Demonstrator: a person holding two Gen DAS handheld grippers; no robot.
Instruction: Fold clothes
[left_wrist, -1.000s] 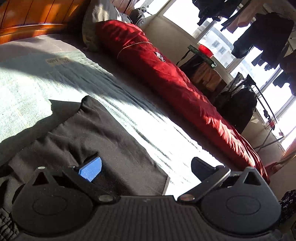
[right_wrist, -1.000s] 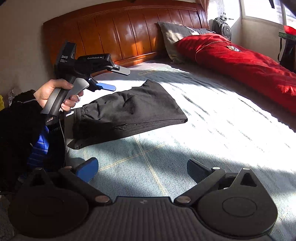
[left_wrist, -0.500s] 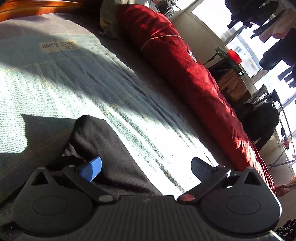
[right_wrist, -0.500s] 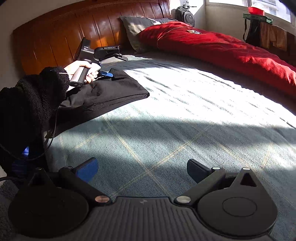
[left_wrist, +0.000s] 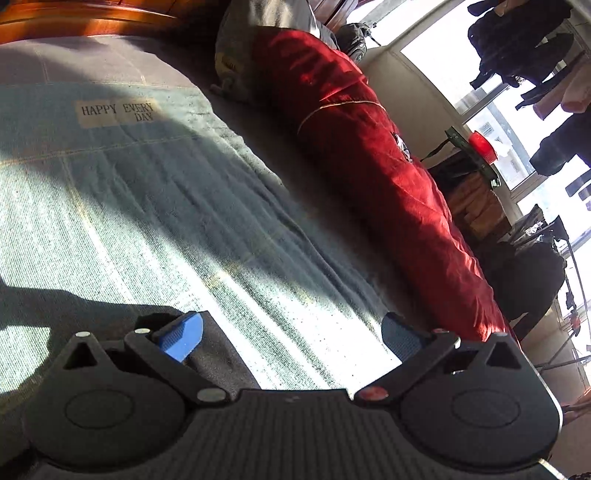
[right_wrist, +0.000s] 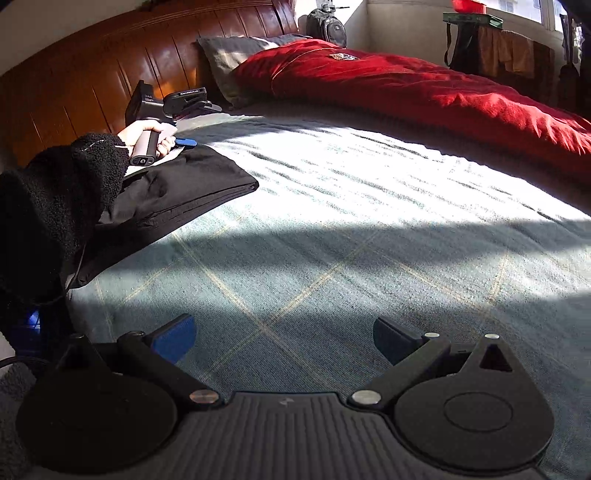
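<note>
A folded black fabric garment (right_wrist: 173, 195) lies on the pale blue-green woven bedcover (right_wrist: 332, 258) of the bed, toward its headboard end on the left side, below the reddish-brown wooden headboard (right_wrist: 110, 74). No container shows on the bed.

The left hand-held gripper (right_wrist: 192, 122), held by a hand (right_wrist: 147, 136) in a fuzzy black sleeve (right_wrist: 55, 199), sits at the garment's far edge. In its own view (left_wrist: 291, 332) its blue-padded jaws stand wide apart with nothing between them; the left pad lies over dark cloth (left_wrist: 221, 354), though whether it touches cannot be told. Most of the garment is cut off there by the gripper body.

The right hand-held gripper (right_wrist: 284, 338) hovers wide open and empty over bare bedcover, well apart from the garment.

A long red quilted blanket (right_wrist: 424, 92) runs along the bed's far side, its end meeting a grey pillow (right_wrist: 229, 59). The sleeve hides the garment's near left end.
</note>
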